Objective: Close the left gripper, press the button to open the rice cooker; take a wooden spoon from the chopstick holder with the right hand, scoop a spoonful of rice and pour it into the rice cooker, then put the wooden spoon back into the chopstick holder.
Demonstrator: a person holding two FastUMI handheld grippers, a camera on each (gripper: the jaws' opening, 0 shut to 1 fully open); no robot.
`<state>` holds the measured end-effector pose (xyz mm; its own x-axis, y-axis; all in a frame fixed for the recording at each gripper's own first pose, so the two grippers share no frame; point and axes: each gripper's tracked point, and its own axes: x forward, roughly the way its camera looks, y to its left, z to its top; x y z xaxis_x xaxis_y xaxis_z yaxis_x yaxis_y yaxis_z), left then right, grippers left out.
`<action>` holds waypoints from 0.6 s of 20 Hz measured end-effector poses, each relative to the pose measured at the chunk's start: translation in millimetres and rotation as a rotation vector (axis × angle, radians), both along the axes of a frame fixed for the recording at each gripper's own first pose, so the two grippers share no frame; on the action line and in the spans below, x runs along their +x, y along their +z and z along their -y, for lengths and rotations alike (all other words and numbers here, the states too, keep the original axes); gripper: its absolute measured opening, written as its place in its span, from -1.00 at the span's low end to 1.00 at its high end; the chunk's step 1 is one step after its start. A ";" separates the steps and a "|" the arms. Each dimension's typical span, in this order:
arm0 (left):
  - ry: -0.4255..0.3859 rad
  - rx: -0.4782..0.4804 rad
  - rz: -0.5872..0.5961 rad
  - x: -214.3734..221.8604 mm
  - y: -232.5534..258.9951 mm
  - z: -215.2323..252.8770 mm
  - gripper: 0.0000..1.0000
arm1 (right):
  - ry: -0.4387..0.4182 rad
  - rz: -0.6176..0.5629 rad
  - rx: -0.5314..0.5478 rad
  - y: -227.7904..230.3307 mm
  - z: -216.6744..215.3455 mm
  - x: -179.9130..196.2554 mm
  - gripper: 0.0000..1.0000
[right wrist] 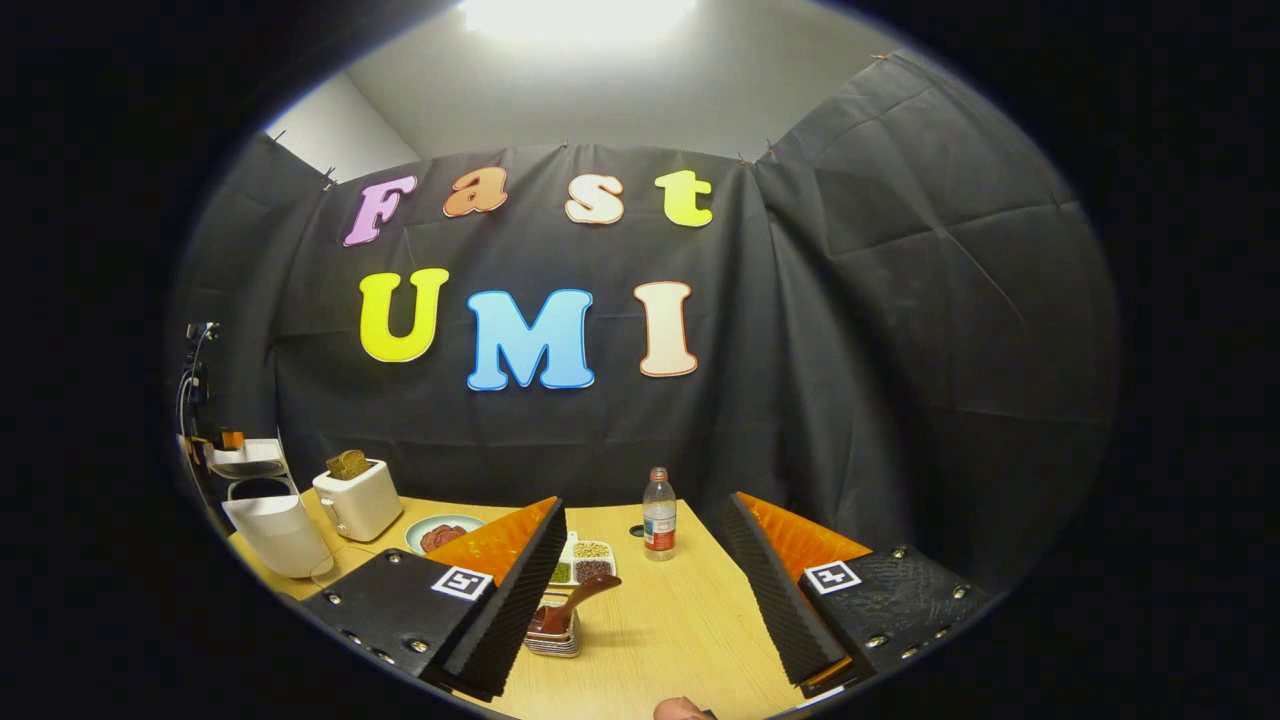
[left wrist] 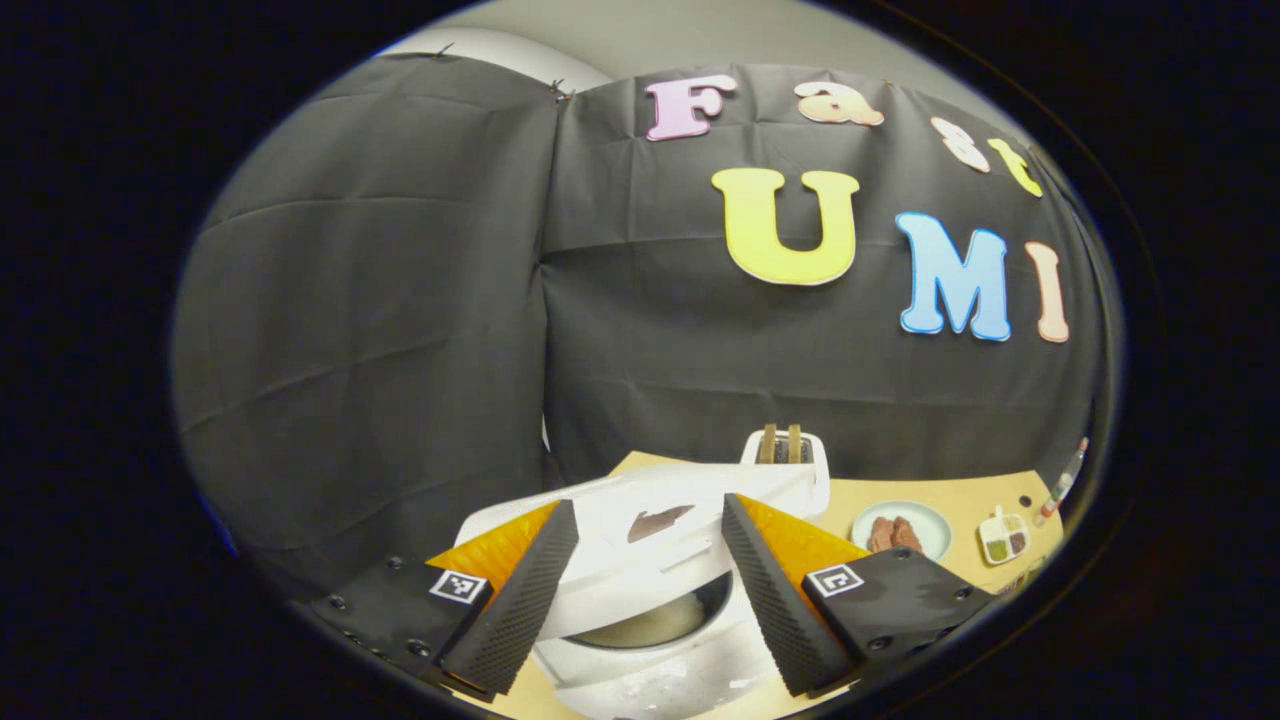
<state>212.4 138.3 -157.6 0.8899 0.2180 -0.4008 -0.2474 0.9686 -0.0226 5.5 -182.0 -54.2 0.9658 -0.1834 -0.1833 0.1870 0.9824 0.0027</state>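
Note:
In the left gripper view, the white rice cooker (left wrist: pixel 660 660) stands just below my left gripper (left wrist: pixel 648 505). Its lid (left wrist: pixel 640 545) is raised and the inner pot (left wrist: pixel 650 625) shows under it. The left gripper is open and holds nothing. In the right gripper view, my right gripper (right wrist: pixel 645 500) is open above the wooden table (right wrist: pixel 680 620). A dark wooden spoon (right wrist: pixel 578 598) leans in a small holder (right wrist: pixel 555 638) by its left finger, untouched. The rice cooker (right wrist: pixel 275 530) with its lid up stands far left.
A white toaster (right wrist: pixel 355 500) with bread stands behind the cooker. Beside it lie a plate of brown food (right wrist: pixel 440 535) and a divided dish of grains (right wrist: pixel 585 560). A small bottle (right wrist: pixel 658 515) stands mid-table. A fingertip (right wrist: pixel 680 710) shows at the bottom edge.

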 end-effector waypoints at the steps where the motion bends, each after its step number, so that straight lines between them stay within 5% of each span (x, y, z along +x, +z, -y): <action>1: 0.002 -0.006 -0.009 -1.7 -6.5 3.4 1.00 | -0.002 -0.002 -0.001 -0.3 2.9 -2.0 0.96; 12: -0.022 -0.025 -0.105 -23.5 -67.3 31.5 1.00 | -0.036 -0.005 -0.008 -0.6 25.7 -21.8 0.96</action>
<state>188.9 106.9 -224.9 0.8470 0.1877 -0.4973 -0.2285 0.9733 -0.0218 -16.4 -207.7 -54.8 0.9576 -0.2195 -0.1865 0.2223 0.9750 -0.0058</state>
